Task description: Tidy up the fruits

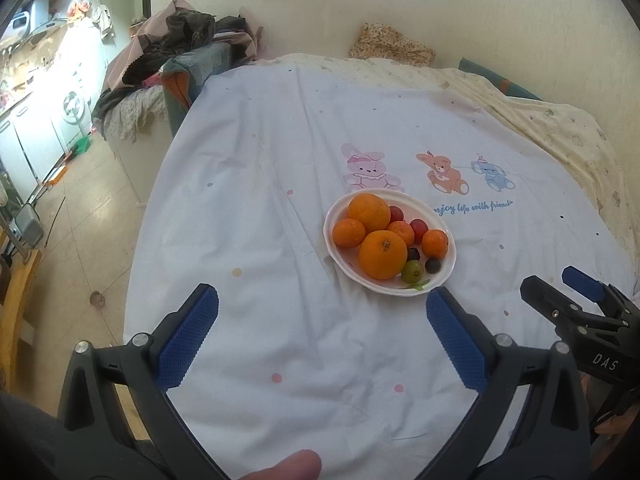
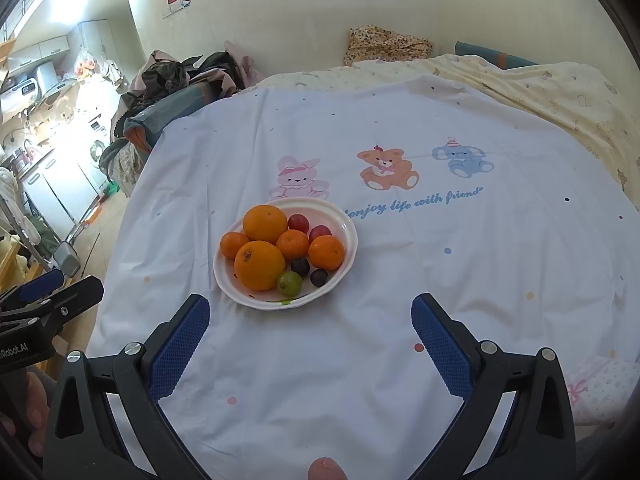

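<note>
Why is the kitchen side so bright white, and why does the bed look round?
In the left wrist view, strong light washes out the kitchen; the right wrist view has milder glare there. The fisheye lens bends the sheet edges round in both. The fruit stays sharp.

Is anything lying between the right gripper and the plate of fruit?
No. In the right wrist view, only bare white sheet separates the right gripper, jaws open, from the plate.

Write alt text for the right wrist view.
A white plate of oranges, small tangerines and grapes sits on a white cartoon-print sheet, ahead and left of the open, empty right gripper. The left gripper shows at the left edge.
</note>
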Action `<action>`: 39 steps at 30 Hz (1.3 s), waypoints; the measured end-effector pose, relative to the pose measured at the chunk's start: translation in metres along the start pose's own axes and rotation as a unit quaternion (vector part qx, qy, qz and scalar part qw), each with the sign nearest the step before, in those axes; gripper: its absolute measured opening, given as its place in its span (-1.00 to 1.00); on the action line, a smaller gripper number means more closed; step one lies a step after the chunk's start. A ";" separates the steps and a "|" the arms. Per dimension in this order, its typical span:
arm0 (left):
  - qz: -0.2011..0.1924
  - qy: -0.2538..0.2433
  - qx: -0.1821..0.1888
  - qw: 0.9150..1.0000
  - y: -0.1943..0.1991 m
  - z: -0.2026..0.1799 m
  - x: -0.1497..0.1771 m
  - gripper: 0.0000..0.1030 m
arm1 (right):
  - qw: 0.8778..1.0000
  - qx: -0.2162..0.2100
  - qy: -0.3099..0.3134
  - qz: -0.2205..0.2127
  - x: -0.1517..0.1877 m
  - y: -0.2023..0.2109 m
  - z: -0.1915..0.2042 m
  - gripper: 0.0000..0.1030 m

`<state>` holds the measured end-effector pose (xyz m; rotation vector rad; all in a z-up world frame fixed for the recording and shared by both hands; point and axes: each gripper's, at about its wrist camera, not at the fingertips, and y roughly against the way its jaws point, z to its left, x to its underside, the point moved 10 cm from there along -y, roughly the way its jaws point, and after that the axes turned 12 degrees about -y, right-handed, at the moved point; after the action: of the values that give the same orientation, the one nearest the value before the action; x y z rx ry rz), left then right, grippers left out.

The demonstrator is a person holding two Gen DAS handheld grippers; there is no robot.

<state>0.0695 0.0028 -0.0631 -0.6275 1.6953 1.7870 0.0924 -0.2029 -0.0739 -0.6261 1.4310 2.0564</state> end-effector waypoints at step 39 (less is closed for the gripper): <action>-0.001 0.001 0.002 1.000 0.000 0.000 -0.001 0.99 | 1.000 0.001 0.000 -0.004 -0.003 0.004 -0.001 1.00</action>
<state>0.0704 0.0026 -0.0622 -0.6291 1.6989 1.7830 0.0920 -0.2056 -0.0698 -0.6307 1.4283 2.0493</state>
